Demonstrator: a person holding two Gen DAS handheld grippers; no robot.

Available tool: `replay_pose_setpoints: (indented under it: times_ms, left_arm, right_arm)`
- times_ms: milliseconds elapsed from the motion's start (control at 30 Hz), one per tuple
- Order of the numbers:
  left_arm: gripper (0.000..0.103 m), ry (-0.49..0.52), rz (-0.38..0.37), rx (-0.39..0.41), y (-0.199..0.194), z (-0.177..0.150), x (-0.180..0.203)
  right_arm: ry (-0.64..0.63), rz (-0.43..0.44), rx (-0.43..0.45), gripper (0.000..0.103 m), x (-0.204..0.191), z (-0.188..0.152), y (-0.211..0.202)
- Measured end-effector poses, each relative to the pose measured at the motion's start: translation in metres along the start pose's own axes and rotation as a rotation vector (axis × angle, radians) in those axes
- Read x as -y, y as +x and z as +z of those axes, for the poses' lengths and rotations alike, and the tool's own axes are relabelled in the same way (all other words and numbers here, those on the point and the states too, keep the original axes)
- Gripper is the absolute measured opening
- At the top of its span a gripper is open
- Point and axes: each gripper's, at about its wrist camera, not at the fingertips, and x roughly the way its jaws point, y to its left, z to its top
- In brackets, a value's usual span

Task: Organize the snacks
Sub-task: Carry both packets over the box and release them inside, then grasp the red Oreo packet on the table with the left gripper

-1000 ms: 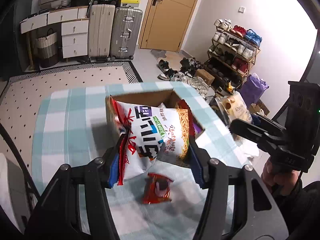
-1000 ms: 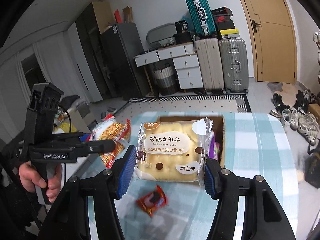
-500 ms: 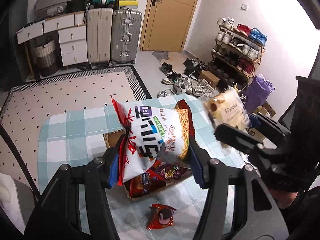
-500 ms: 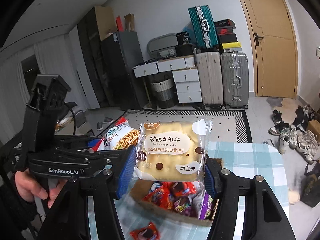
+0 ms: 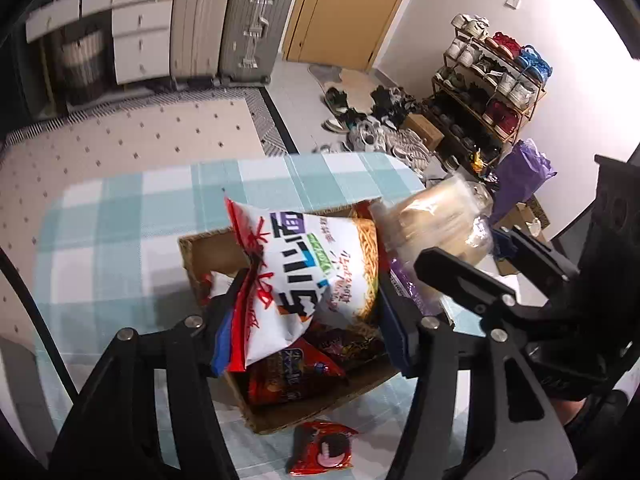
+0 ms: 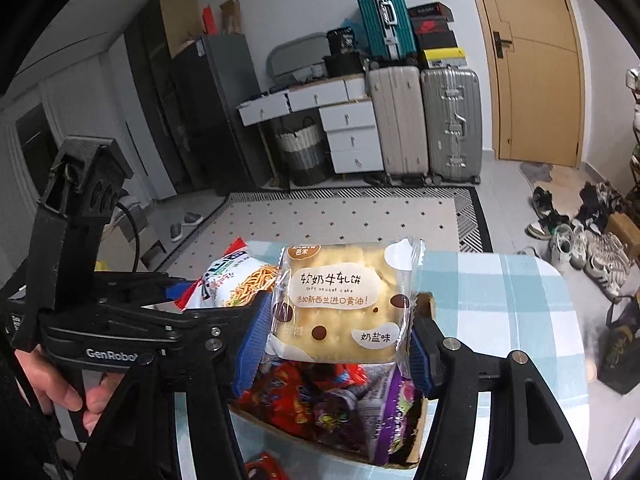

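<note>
Snacks are filling a cardboard box (image 5: 208, 248) sitting on the checked table (image 5: 120, 216). Left hand-held gripper (image 5: 308, 320) is gripping a noodle bag (image 5: 316, 272) above the box; right hand-held gripper (image 6: 340, 344) is clamping a cake packet (image 6: 340, 304) over it too. Near the table's front edge, a red packet (image 5: 324, 448) is lying just beside the box.

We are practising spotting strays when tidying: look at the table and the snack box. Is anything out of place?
Yes. One small red snack packet lies on the checked tablecloth just outside the cardboard box, while the other loose snacks sit inside it. The noodle bag and the nougat cake are held over the box.
</note>
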Motion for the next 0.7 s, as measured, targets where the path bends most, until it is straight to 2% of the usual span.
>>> replay_pose_setpoints:
  times_ms: [67, 100, 133, 167, 300, 600, 700]
  left_arm:
    - [0.073, -0.015, 0.031, -0.07, 0.017, 0.0, -0.004]
    - [0.077, -0.01, 0.039, -0.078, 0.021, -0.002, -0.005]
    - [0.085, -0.003, 0.055, -0.067, 0.022, -0.005, -0.005]
    - [0.086, 0.003, 0.07, -0.056, 0.02, -0.009, -0.005]
    - [0.087, 0.027, 0.085, -0.018, 0.012, -0.022, -0.002]
    - [0.089, 0.049, 0.192, 0.062, -0.021, -0.055, 0.012]
    - [0.101, 0.048, 0.203, 0.072, -0.03, -0.066, 0.017]
  right_arm:
    - [0.008, -0.022, -0.006, 0.067, 0.007, -0.003, 0.007]
    - [0.014, -0.018, -0.003, 0.074, 0.012, -0.005, 0.009]
    - [0.019, -0.011, 0.0, 0.079, 0.015, -0.007, 0.009]
    - [0.024, -0.008, 0.008, 0.085, 0.019, -0.008, 0.007]
    - [0.058, 0.003, 0.047, 0.085, 0.031, -0.012, -0.007]
    - [0.088, 0.004, 0.079, 0.087, 0.032, -0.023, -0.045]
    - [0.085, 0.008, 0.091, 0.09, 0.029, -0.029, -0.057]
